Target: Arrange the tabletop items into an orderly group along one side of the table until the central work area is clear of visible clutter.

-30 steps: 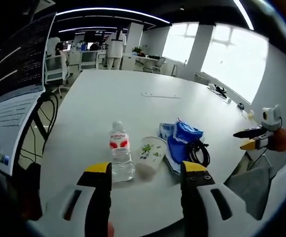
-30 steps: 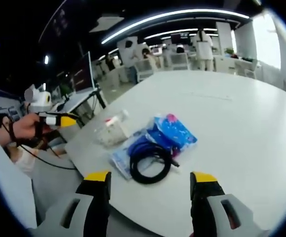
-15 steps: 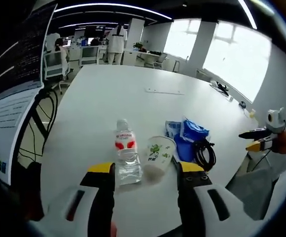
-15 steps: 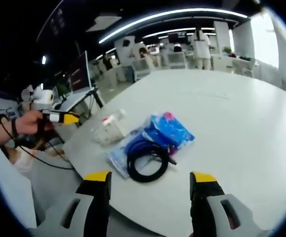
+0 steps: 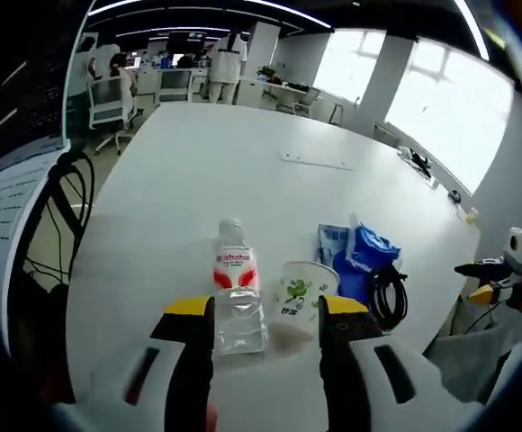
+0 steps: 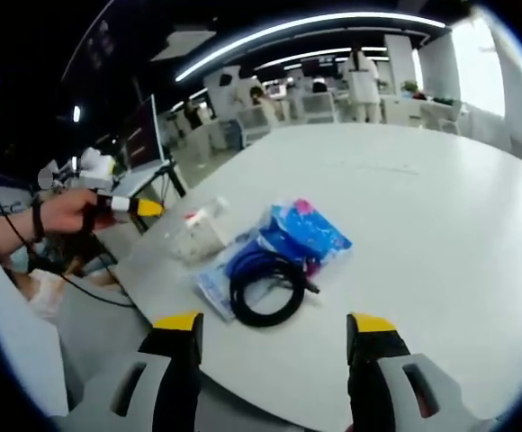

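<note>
Bottle (image 5: 236,292) base hidden behind left tool jaw, cup (image 5: 302,292) print too small to read

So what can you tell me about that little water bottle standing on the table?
The water bottle is small, clear plastic, with a white cap and a red-and-white label around its upper body. It stands upright near the edge of the white table, close beside a paper cup printed with green figures; whether they touch is unclear. It sits just ahead of the left hand-held gripper, whose open jaws have not closed on it.

Bottle (image 5: 236,292), cup (image 5: 303,290) upright; blue bags (image 6: 301,232), cable coil (image 6: 268,290) adjacent.
</note>
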